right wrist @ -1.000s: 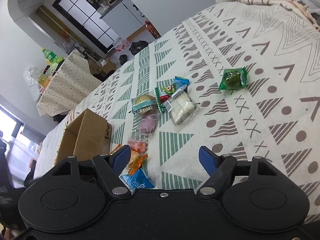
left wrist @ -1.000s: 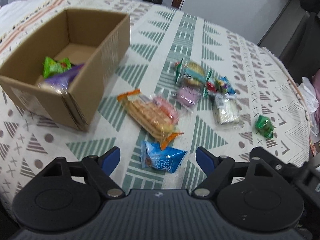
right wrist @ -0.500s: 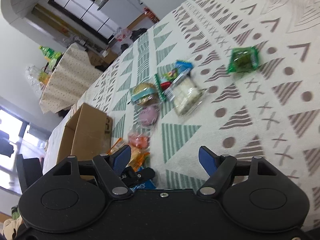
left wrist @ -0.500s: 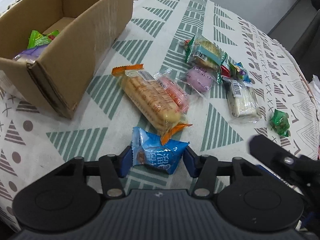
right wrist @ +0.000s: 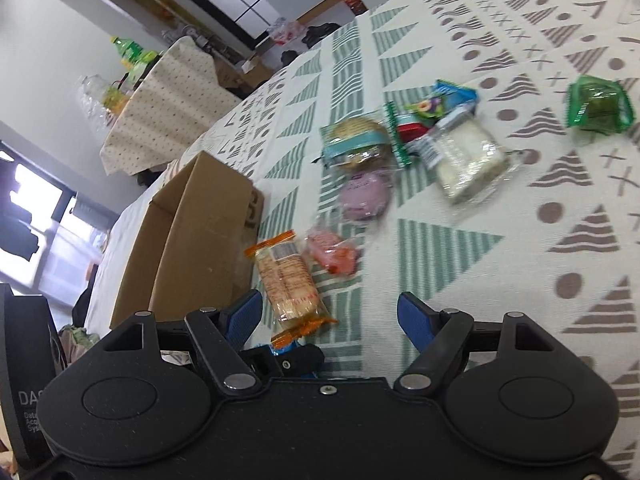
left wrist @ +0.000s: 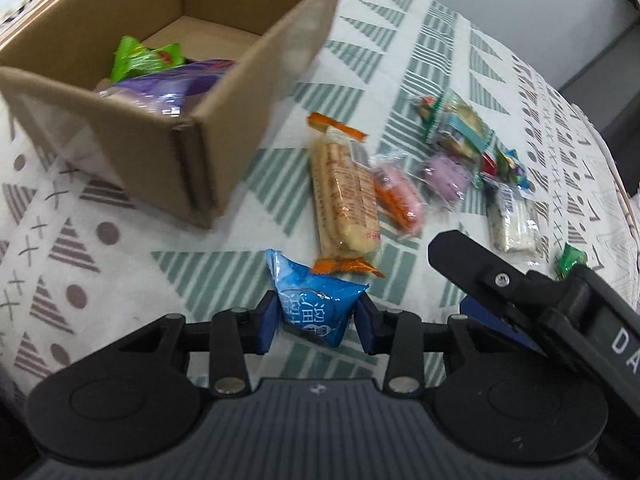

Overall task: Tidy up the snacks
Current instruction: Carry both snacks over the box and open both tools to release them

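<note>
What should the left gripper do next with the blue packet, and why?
Probably finish closing, then lift. The left gripper has its jaws closing around the blue packet, which lies on the tablecloth, and the cardboard box stands open nearby.

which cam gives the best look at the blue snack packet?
Left wrist: the blue snack packet sits centred between the left gripper pads as its jaws close. Right wrist shows only a blue sliver behind the gripper body.

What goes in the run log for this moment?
left tongs: closing on blue snack packet | right tongs: open, empty | cardboard box: two snacks inside
</note>
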